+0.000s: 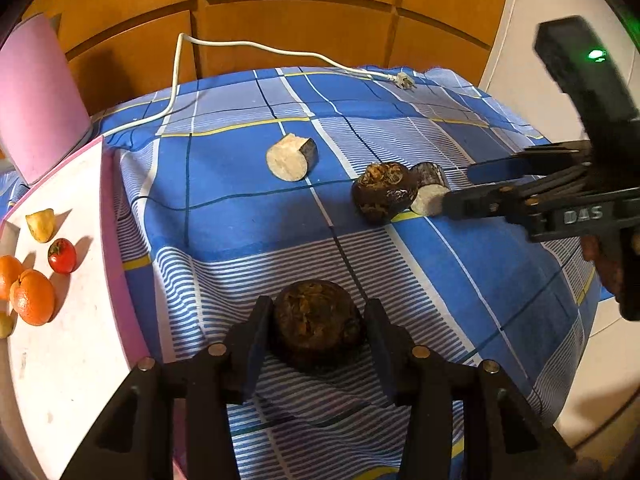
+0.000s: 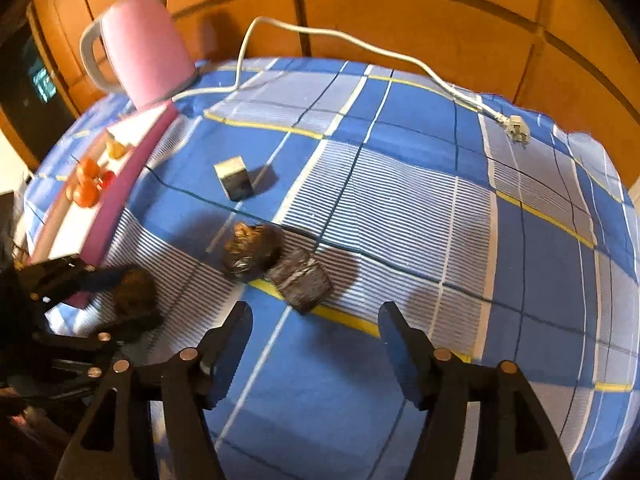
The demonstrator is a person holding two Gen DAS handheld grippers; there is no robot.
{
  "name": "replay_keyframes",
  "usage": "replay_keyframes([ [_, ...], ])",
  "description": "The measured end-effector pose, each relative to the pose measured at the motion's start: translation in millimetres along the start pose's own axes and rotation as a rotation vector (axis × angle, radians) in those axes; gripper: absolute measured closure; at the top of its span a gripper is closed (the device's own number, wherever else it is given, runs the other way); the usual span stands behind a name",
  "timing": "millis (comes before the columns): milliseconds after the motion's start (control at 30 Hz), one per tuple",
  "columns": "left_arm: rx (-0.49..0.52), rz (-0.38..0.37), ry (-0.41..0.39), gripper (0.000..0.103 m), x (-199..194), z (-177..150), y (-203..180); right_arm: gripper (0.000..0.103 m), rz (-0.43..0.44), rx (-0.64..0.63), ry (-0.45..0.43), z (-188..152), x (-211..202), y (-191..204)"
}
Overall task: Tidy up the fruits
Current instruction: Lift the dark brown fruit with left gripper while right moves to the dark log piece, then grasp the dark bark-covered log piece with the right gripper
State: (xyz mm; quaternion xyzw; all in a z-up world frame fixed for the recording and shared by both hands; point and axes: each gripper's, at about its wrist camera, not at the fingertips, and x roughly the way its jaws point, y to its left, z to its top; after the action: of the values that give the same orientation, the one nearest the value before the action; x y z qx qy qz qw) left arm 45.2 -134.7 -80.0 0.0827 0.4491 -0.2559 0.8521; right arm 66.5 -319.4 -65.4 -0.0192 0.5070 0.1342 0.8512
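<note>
A dark brown, rough-skinned fruit [image 1: 316, 324] sits on the blue checked cloth [image 1: 224, 184], and my left gripper [image 1: 318, 308] is shut on it, one pad against each side. The right wrist view shows that same grip at the far left, by the tray's corner. A second dark fruit [image 1: 382, 194] lies further back, touching a cut piece with a pale face [image 1: 430, 200]. My right gripper [image 2: 316, 320] is open and empty, its tips just short of that cut piece [image 2: 300, 280]. Another cut half [image 1: 292, 158] lies alone toward the back.
A white tray with a pink rim [image 1: 108, 216] at the left holds oranges [image 1: 32, 296], a red tomato [image 1: 62, 256] and a yellow piece [image 1: 40, 224]. A pink kettle [image 2: 146, 48] stands behind it; its white cord and plug [image 2: 516, 130] trail across the back. Wooden panels rise behind the table.
</note>
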Motion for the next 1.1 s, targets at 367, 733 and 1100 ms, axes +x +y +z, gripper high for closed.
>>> replay_keyframes([
  [367, -0.001, 0.008, 0.000, 0.055, 1.2, -0.2, -1.6, 0.069, -0.039, -0.005, -0.022, 5.3, 14.4, 2.1],
  [733, 0.005, 0.015, 0.000, 0.055, 1.7, -0.7, -2.3, 0.069, -0.094, 0.275, -0.073, -17.6, 4.2, -32.1],
  [1100, 0.020, 0.021, -0.020, 0.055, 0.3, -3.5, -3.7, 0.071, -0.084, 0.308, -0.073, -26.4, 7.5, -31.7],
])
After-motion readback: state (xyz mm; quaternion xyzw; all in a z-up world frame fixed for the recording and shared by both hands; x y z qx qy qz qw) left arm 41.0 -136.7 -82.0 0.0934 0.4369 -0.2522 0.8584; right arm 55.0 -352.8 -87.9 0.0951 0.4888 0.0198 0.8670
